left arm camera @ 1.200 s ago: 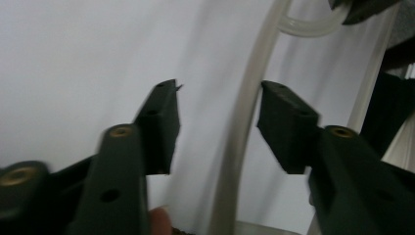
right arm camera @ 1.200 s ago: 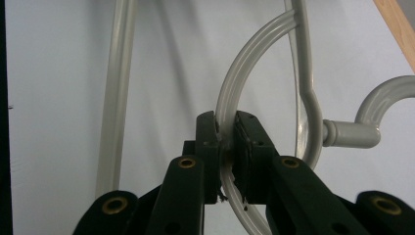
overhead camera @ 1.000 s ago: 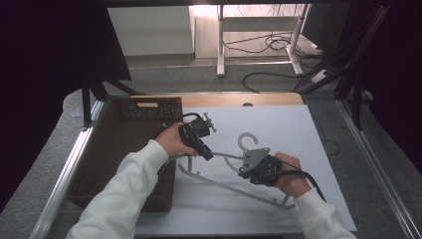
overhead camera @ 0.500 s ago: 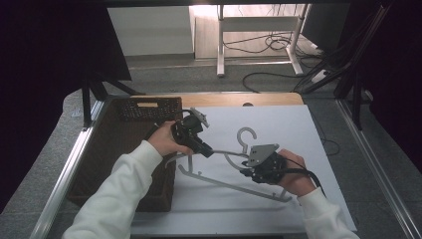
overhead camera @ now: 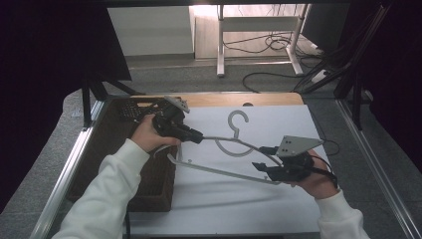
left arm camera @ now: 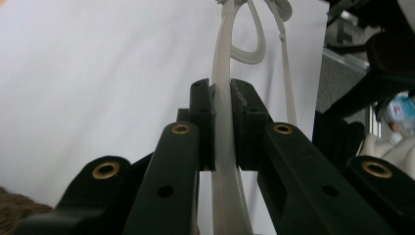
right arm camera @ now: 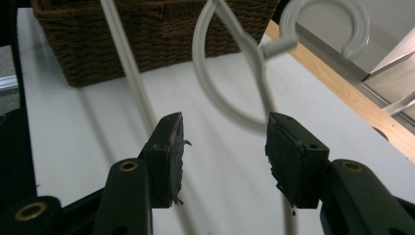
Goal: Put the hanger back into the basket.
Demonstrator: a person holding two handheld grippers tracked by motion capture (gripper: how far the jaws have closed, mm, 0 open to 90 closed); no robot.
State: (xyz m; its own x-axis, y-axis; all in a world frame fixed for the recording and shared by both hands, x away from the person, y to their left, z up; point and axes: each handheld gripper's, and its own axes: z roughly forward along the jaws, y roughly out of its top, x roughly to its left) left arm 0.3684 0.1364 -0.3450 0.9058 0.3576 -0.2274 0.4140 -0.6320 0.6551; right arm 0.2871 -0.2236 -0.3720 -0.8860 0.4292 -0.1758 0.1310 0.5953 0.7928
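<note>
White plastic hanger (overhead camera: pixel 234 149) held above the white table sheet (overhead camera: pixel 278 209), long axis running slantwise in the high view from upper left, near the basket, down to lower right. Hook (overhead camera: pixel 239 119) pointing away toward the far edge of the table, curled open to the right. Bottom bar (overhead camera: pixel 219 171) sloping the same way, under the arched shoulders.

Left gripper (overhead camera: pixel 196 138) clenched on the left shoulder of the hanger; in the left gripper view, pads (left arm camera: pixel 208 117) pressed flat on either side of the pale bar (left arm camera: pixel 222 127), which runs straight up out of the jaws toward the hook.

Right gripper (overhead camera: pixel 261 167) released, jaws just opened and standing apart at the hanger's right end; in the right gripper view, pads (right arm camera: pixel 171 152) clear of the plastic, with the thin bar (right arm camera: pixel 127 73) passing left of the gap and the neck loop (right arm camera: pixel 230 68) beyond it.

Dark wicker basket (overhead camera: pixel 149 184) just left of the sheet, under the left forearm (overhead camera: pixel 104 199), near the hanger's left end. Wooden table edge (overhead camera: pixel 259 98) beyond the hook. Cables (overhead camera: pixel 278 50) and a white stand (overhead camera: pixel 259 25) on the floor well behind.
</note>
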